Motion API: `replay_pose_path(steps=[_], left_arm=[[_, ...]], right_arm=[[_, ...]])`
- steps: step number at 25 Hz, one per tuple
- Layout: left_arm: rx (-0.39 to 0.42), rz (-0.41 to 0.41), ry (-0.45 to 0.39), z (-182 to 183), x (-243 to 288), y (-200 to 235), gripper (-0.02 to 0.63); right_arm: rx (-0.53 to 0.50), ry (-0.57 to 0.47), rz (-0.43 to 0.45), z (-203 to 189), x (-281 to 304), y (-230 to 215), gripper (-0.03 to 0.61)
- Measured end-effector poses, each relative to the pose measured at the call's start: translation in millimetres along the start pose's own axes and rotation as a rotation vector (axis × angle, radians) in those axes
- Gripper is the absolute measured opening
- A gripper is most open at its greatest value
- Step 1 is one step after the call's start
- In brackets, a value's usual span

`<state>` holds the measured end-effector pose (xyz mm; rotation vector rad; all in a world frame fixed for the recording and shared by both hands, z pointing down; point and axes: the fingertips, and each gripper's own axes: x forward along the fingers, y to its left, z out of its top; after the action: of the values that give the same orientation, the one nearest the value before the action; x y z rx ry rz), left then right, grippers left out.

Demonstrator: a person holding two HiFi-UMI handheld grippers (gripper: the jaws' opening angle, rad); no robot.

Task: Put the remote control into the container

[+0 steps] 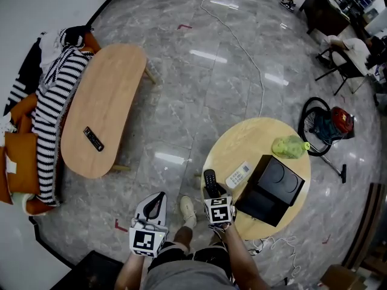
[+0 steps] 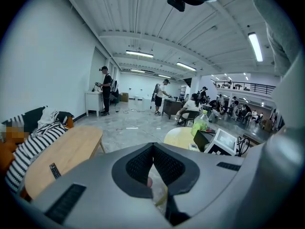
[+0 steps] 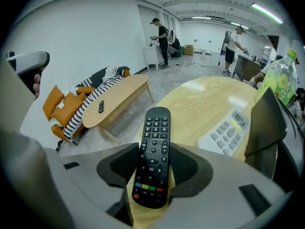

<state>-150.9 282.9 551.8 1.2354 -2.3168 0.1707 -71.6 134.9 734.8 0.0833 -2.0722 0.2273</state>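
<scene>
Remote [image 3: 153, 151] lies on round wooden table [image 1: 242, 141] amid marble floor [image 1: 199, 83].

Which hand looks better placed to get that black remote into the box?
Right. The right gripper has the black remote between its jaws, beside the black box. The left gripper is shut and away from the table.
</scene>
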Motion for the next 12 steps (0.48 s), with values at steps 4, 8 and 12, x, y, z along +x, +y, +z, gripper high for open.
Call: replay_pose_path(steps=[4,8,12], left_arm=[[0.000,0.003,-0.004,2.1,0.6,-2.6,0.008],[0.000,0.006,-0.007,2.3,-0.3,-4.3,0.008],[-0.007,0.009,-0.010,2.1,-1.9,-4.8,0.008]], right_arm=[[-0.020,-0.005,0.005,1.6,-1.3,-1.7,0.201],[-0.021,-0.005,0.018,1.0,-1.0,-1.3,0.199],[-0.027,-0.009,0.021,1.3,-4.1,-0.2,0.198]])
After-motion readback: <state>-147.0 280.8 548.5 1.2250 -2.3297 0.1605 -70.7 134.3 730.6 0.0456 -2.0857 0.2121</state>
